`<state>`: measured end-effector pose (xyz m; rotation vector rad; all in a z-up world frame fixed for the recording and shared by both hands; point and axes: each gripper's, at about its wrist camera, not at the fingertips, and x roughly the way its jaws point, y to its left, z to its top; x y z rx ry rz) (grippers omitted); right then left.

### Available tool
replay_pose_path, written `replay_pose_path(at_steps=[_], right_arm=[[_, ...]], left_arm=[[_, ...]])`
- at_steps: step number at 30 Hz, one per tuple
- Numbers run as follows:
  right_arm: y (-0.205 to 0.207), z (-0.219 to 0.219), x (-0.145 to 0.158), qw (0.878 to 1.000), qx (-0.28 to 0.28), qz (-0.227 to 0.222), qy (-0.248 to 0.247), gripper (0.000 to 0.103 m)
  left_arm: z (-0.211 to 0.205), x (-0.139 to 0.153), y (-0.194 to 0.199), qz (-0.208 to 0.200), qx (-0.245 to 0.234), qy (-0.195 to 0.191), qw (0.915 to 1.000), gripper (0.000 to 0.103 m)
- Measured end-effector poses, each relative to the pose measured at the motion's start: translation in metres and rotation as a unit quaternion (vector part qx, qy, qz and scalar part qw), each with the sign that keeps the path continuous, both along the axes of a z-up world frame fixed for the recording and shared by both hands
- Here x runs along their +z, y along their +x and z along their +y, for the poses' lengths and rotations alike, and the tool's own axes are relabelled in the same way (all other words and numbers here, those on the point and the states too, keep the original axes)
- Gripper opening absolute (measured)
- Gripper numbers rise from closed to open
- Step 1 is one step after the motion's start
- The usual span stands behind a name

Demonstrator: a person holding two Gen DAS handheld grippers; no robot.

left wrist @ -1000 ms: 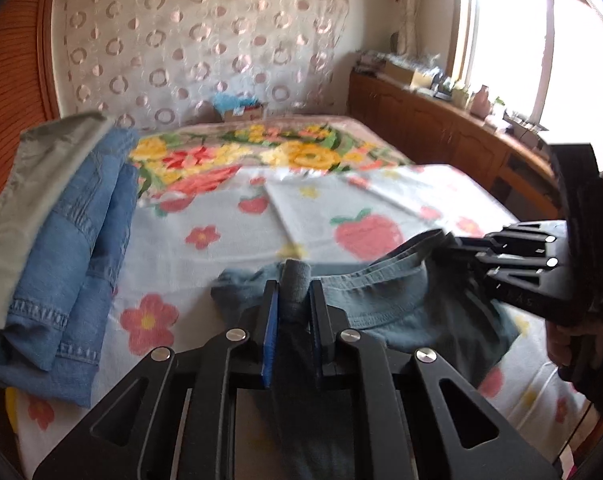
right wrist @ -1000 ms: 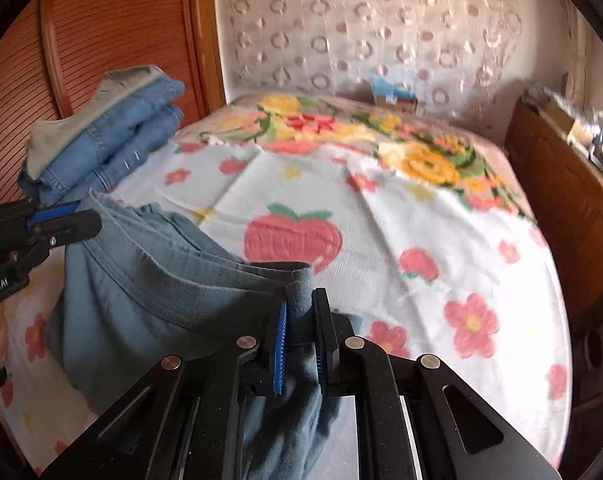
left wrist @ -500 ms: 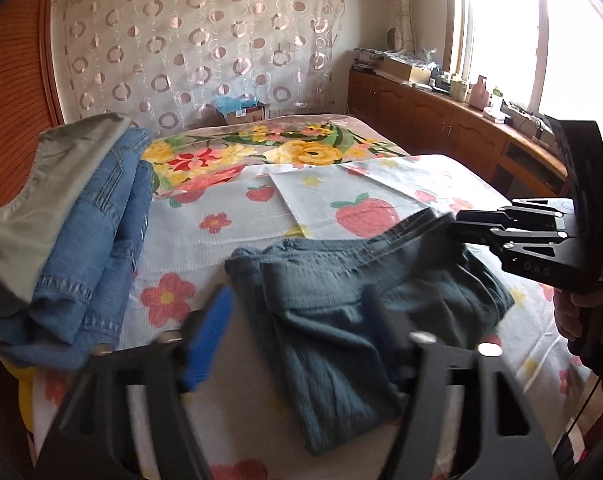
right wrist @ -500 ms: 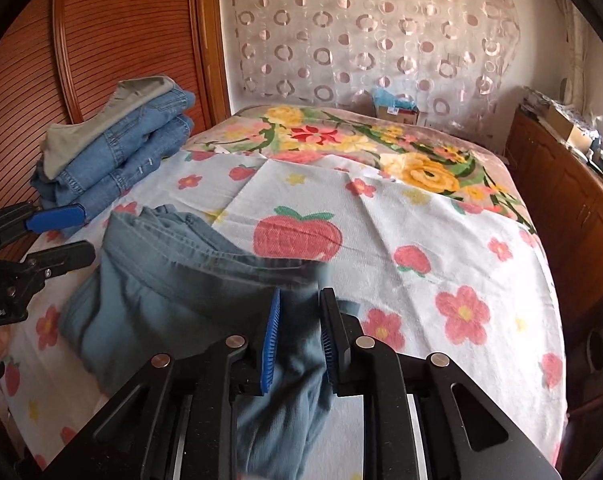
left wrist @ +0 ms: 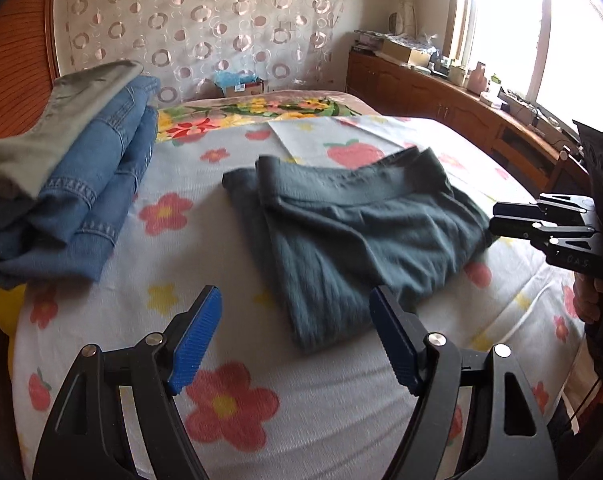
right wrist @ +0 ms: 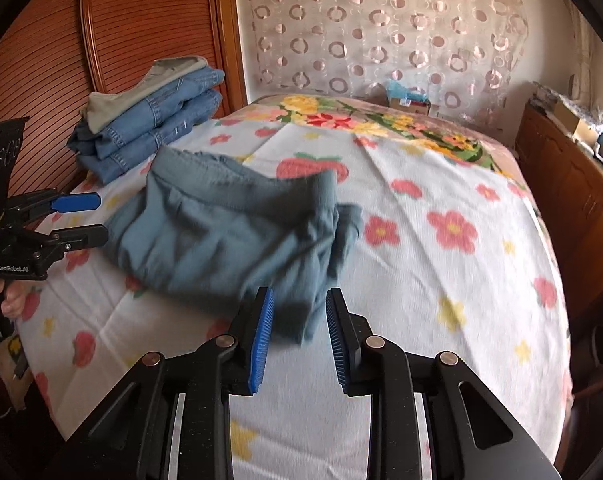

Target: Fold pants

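Teal pants (left wrist: pixel 353 232) lay folded beside the denim stack (left wrist: pixel 89 184); left gripper (left wrist: pixel 297 340) released, right gripper (right wrist: pixel 299 334) opening empty; stacking likely next.

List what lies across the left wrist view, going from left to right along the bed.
Stack of folded jeans → grey-green pants → right tongs, their jaws opening, with nothing between them in this view.
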<state>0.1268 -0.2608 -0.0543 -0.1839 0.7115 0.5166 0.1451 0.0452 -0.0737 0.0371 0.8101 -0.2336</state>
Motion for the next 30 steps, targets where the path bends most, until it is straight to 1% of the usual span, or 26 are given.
replay_pose_path(at_steps=[7,12,13,14,15,16,17,18,19,20,22,27,28,30], right_arm=[[-0.006,-0.001,-0.001,1.0,0.009,0.015,0.008,0.028],[0.0,0.004,-0.006,0.999,0.02,0.034,0.014,0.028],[0.001,0.004,-0.007,0.999,0.022,0.036,0.015,0.024],[0.002,0.004,-0.008,0.999,0.025,0.039,0.016,0.015],[0.002,0.003,-0.008,0.999,0.029,0.041,0.019,0.014],[0.002,0.002,-0.006,0.999,0.031,0.038,0.02,0.007],[0.001,0.002,-0.004,0.999,0.03,0.03,0.015,0.003],[-0.001,-0.001,0.001,0.999,0.024,0.015,0.014,0.003],[-0.002,-0.006,0.006,1.0,0.018,0.003,0.023,0.002],[-0.001,-0.01,0.009,0.999,0.014,0.002,0.029,0.002],[0.0,-0.016,0.012,1.0,-0.004,-0.009,0.023,0.002],[0.005,-0.012,-0.003,1.0,-0.011,0.008,-0.001,0.002],[0.006,-0.011,-0.005,1.0,-0.011,0.01,0.001,0.002],[0.008,-0.011,-0.005,1.0,-0.011,0.016,0.008,0.002]], left_arm=[[-0.003,-0.011,0.002,0.011,0.001,0.016,0.9998,0.077],[-0.001,-0.017,0.005,0.029,0.007,0.013,0.9995,0.077],[-0.001,-0.019,0.005,0.032,0.007,0.013,0.9994,0.077],[-0.001,-0.02,0.006,0.035,0.008,0.013,0.9993,0.077],[-0.001,-0.021,0.006,0.037,0.009,0.013,0.9992,0.077],[-0.001,-0.021,0.006,0.038,0.009,0.012,0.9992,0.077],[0.0,-0.021,0.005,0.038,0.009,0.011,0.9992,0.077],[-0.001,-0.021,0.005,0.037,0.009,0.012,0.9992,0.077],[-0.001,-0.021,0.004,0.037,0.009,0.012,0.9992,0.077],[0.0,-0.021,0.004,0.038,0.008,0.01,0.9992,0.077],[0.0,-0.021,0.004,0.037,0.01,0.011,0.9992,0.077],[0.0,-0.021,0.002,0.037,0.01,0.01,0.9992,0.077],[0.0,-0.021,0.002,0.035,0.01,0.009,0.9993,0.077],[0.0,-0.019,0.0,0.027,0.008,0.006,0.9996,0.073]])
